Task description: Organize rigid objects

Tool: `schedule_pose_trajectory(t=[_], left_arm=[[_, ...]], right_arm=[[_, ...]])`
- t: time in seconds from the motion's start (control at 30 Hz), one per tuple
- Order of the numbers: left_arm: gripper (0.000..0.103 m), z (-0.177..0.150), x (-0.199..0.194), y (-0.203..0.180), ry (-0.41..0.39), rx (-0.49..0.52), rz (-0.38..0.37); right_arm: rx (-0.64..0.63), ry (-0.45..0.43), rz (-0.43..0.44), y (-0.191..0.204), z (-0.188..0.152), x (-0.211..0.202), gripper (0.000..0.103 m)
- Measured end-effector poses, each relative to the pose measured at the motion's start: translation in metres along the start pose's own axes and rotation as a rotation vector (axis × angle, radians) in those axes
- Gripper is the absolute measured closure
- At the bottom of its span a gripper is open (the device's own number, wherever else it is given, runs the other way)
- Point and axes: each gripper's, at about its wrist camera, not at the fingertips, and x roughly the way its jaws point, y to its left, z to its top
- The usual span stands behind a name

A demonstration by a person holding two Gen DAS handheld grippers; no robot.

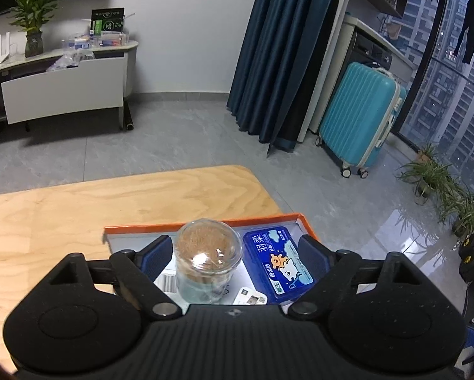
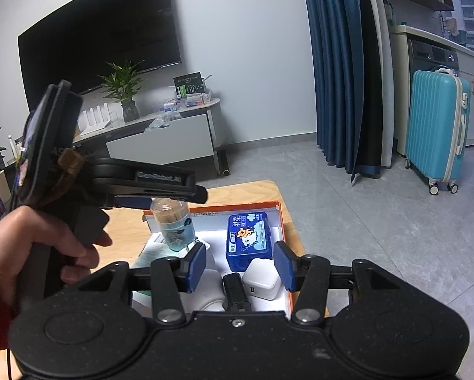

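Observation:
A clear toothpick jar (image 1: 207, 261) with a domed lid stands upright in the orange-rimmed box (image 1: 205, 222). My left gripper (image 1: 233, 255) is open above it, jaws wide, the jar near the left finger. A blue floss case (image 1: 276, 262) lies beside the jar. In the right wrist view the jar (image 2: 173, 224) stands under the left gripper (image 2: 161, 194). My right gripper (image 2: 240, 264) is open and empty over the box's near end, above a white charger (image 2: 262, 277), a black oblong item (image 2: 237, 294) and a white object (image 2: 210, 291). The blue case (image 2: 249, 240) lies beyond.
The box (image 2: 276, 204) sits at the right end of a wooden table (image 1: 94, 209). Paper leaflets (image 2: 151, 253) lie in the box's left part. Beyond are grey floor, a TV cabinet (image 1: 62, 85), blue curtains (image 1: 284, 47) and a teal suitcase (image 1: 360, 117).

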Motion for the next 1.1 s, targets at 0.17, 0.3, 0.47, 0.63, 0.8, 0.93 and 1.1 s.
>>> schedule_pose_trajectory(t=[0.17, 0.3, 0.47, 0.63, 0.8, 0.93, 1.1], left_arm=[[0.014, -0.004, -0.022, 0.007, -0.009, -0.021, 0.01], [0.013, -0.008, -0.044, 0.005, -0.031, -0.036, 0.021], [0.008, -0.021, -0.075, -0.006, -0.051, -0.023, 0.032], [0.003, -0.042, -0.1, -0.016, -0.039, -0.023, 0.066], [0.0, -0.065, -0.114, -0.027, -0.005, -0.023, 0.115], [0.0, -0.079, -0.121, -0.028, 0.015, -0.042, 0.155], [0.0, -0.097, -0.123, -0.031, 0.033, -0.056, 0.214]], right_arm=[[-0.005, -0.021, 0.008, 0.003, -0.003, -0.016, 0.042], [-0.009, -0.037, 0.011, 0.007, -0.004, -0.03, 0.041], [-0.025, -0.045, 0.014, 0.014, -0.008, -0.049, 0.038], [-0.036, -0.045, 0.014, 0.016, -0.015, -0.065, 0.032], [-0.054, -0.025, 0.006, 0.017, -0.027, -0.079, 0.026], [-0.06, -0.006, 0.002, 0.015, -0.038, -0.088, 0.026], [-0.058, 0.002, 0.003, 0.016, -0.047, -0.097, 0.025]])
